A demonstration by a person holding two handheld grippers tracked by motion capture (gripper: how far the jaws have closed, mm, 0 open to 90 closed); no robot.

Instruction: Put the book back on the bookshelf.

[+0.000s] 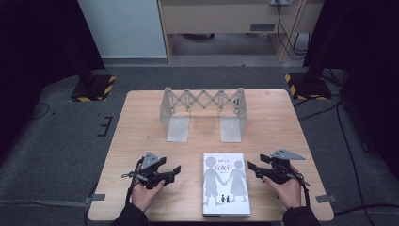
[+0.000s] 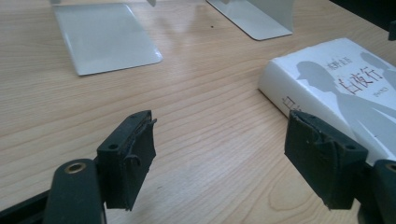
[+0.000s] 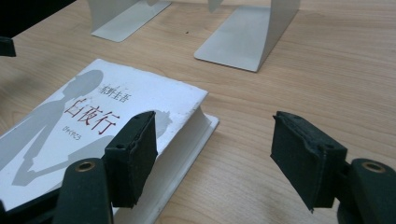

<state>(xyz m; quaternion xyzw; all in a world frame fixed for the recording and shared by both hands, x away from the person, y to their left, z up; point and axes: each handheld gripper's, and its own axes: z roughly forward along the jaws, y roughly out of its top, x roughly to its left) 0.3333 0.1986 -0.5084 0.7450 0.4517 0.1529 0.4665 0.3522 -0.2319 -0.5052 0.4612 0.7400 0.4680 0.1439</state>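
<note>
Right now a white book (image 1: 225,184) lies flat, cover up, on the wooden table (image 1: 141,127) near the person's edge, between the two grippers and apart from both. Its cover shows two grey figures holding hands, with dark red characters printed above them, and a small pair of dark figures lower down. From the high view, the left gripper (image 1: 176,171) sits just beside the book's left edge, held in the person's left hand (image 1: 144,194), with its jaws pointing toward the book. The right gripper (image 1: 251,167) sits just beside the book's right edge, held in the right hand (image 1: 288,189), and its jaws also point inward. In the left gripper view, the two black jaws stand wide apart with bare table between them, and the book's spine corner (image 2: 327,88) lies just ahead of the jaw at the right of that view. In the right gripper view, the jaws are likewise spread wide with nothing between them; the book (image 3: 93,126) lies under and ahead of the jaw at the left of that view. Farther back on the table stands a grey metal book rack (image 1: 203,111) with a scissor-lattice back and two flat base plates, well apart from the book.
</note>
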